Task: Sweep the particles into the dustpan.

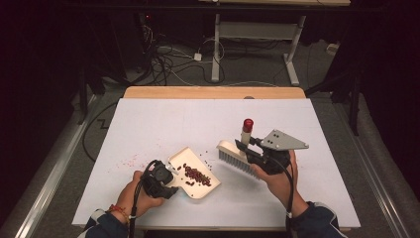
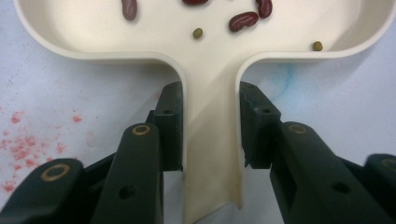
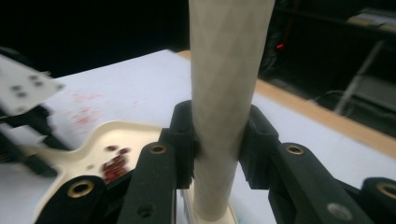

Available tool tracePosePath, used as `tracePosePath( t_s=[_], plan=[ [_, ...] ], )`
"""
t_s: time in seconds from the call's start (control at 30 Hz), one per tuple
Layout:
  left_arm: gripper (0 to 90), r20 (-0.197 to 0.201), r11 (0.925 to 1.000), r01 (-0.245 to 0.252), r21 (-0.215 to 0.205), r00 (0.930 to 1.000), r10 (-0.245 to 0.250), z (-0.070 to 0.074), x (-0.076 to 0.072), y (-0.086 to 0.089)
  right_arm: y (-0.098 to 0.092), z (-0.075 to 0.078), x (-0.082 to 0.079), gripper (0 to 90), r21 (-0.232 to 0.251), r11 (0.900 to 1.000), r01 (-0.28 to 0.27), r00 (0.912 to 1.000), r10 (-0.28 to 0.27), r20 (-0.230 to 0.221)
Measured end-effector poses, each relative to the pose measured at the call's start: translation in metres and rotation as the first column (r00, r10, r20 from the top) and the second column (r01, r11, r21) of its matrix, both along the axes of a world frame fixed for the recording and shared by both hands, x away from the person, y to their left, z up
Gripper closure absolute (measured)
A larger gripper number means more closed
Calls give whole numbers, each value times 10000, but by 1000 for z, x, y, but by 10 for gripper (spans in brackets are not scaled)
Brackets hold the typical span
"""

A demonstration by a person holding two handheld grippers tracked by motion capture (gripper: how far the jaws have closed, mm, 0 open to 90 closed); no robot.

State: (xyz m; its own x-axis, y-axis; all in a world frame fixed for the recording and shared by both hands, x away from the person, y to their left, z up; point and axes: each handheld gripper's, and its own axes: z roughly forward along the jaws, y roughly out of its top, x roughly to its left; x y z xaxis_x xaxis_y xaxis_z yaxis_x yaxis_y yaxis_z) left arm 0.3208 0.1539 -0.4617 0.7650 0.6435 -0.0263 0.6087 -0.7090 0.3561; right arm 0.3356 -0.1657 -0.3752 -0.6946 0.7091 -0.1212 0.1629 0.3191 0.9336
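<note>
A cream dustpan (image 1: pixel 198 190) lies on the white table, with a heap of red beans (image 1: pixel 197 175) inside it. My left gripper (image 1: pixel 172 177) is shut on the pan's flat handle (image 2: pixel 212 140), one pad on each side. Close up, a few red beans (image 2: pixel 243 21) and two small green ones rest on the pan floor (image 2: pixel 154 32). Right of the pan, a cream brush (image 1: pixel 233 157) stands with its bristles down and its red-tipped handle (image 1: pixel 247 126) upright. My right gripper (image 1: pixel 244 145) is shut on that handle (image 3: pixel 224 93). The pan (image 3: pixel 93 149) shows beyond it.
Faint red stains (image 1: pixel 129 161) mark the table left of the pan. A few loose beans (image 1: pixel 208 161) lie between pan and brush. The wooden table edge (image 1: pixel 213 92) runs along the far side, with cables and a desk frame (image 1: pixel 257 39) on the floor behind.
</note>
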Motion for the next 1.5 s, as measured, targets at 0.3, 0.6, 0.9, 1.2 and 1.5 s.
tracePosePath(
  t_s=[0.3,0.6,0.9,1.2,1.5],
  plan=[
    [640,-141,9999,-65,-98,9999,64,0,1,1,33,-19,48,700,10,9980,626,9960,-626,640],
    [640,-166,9999,-62,-88,9998,60,0,3,1,68,-30,44,700,-641,9979,65,9986,-31,534],
    [640,-188,9990,-413,-184,9990,410,0,5,0,90,-30,-4,699,-581,9954,-764,9968,776,188],
    [640,-138,9993,-355,-84,9993,354,0,6,-1,90,-21,-22,701,-221,9914,-1292,9903,1301,493],
    [640,-137,9996,-291,47,9995,292,1,5,1,50,1,-14,700,266,9985,-481,9960,460,769]
  ],
)
